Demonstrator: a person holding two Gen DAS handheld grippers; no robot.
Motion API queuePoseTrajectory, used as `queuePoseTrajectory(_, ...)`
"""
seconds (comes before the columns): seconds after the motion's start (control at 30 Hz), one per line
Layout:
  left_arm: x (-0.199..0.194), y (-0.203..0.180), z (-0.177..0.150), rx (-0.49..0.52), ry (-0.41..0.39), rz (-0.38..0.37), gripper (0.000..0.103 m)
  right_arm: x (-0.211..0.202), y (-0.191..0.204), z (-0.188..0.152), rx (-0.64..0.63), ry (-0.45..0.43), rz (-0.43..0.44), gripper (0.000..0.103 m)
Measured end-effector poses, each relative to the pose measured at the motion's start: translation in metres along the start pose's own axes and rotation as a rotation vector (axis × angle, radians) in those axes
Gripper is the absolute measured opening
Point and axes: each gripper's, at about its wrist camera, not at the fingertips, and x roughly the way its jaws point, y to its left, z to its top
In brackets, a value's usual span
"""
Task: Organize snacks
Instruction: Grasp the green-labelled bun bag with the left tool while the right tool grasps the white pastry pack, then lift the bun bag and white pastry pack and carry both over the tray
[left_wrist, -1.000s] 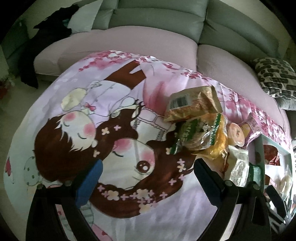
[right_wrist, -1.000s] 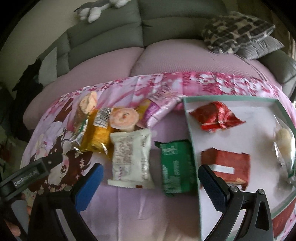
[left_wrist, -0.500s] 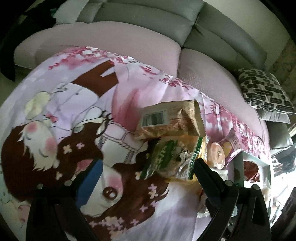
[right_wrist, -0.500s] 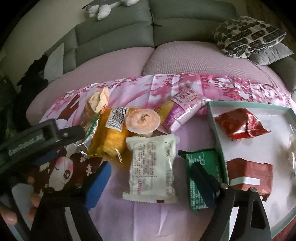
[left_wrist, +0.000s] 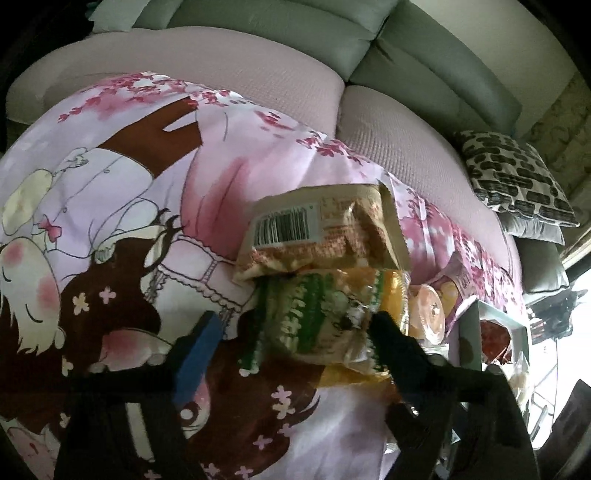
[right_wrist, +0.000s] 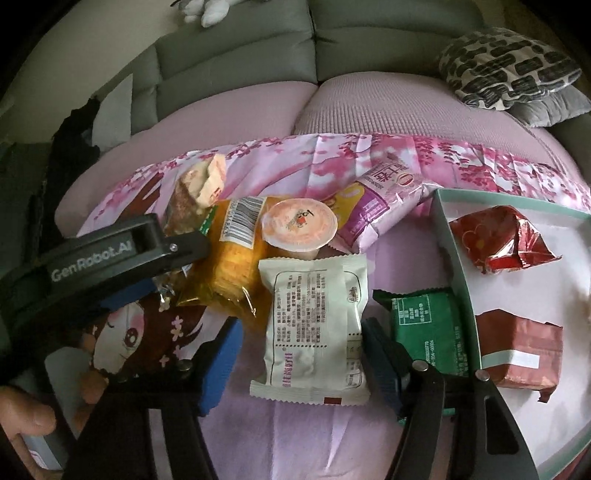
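Observation:
Snacks lie in a pile on a pink cartoon-print cloth (left_wrist: 155, 206). In the left wrist view my left gripper (left_wrist: 295, 339) straddles a green-and-clear packet (left_wrist: 317, 325). Its jaws are closing; the right finger meets the packet's edge and the blue pad (left_wrist: 199, 350) stands off it. In the right wrist view my right gripper (right_wrist: 301, 358) frames a white packet (right_wrist: 314, 325). Those jaws are closing too, with a small gap at the left pad (right_wrist: 221, 362). The left gripper's black finger (right_wrist: 147, 243) shows at the left there.
A tan barcode packet (left_wrist: 317, 229), yellow packet (right_wrist: 236, 258), jelly cup (right_wrist: 299, 225) and purple packet (right_wrist: 380, 199) crowd the pile. A green packet (right_wrist: 424, 328) lies against the tray's rim (right_wrist: 458, 258); red packets (right_wrist: 502, 236) lie inside. A hand (right_wrist: 26, 417) is at the lower left.
Both grippers have come down nearer the snacks and their jaws have narrowed. The left swung right onto the green-and-clear packet; the right shifted left, from the green packet to the white one.

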Motion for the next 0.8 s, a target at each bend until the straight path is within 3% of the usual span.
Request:
queuePoseTrajectory(0.03, 0.001, -0.001, -0.001, 0.005, 0.002, -0.001, 0.072, 0.002, 0.0, 0.0, 0.002, 0.01, 0.002, 0.065)
queuePoseTrajectory(0.17, -0.001, -0.002, -0.001, 0.0, -0.004, -0.003, 0.064, 0.006, -0.005, -0.002, 0.02, 0.029, 0.004, 0.056)
queuePoseTrajectory(0.27, -0.006, -0.005, -0.001, 0.007, -0.011, 0.001, 0.054, 0.006, -0.007, -0.003, 0.026, 0.028, 0.014, 0.055)
queuePoseTrajectory(0.8, -0.027, -0.014, -0.006, 0.017, -0.019, 0.056, 0.052, -0.022, -0.01, 0.004, 0.046, -0.034, 0.056, 0.055)
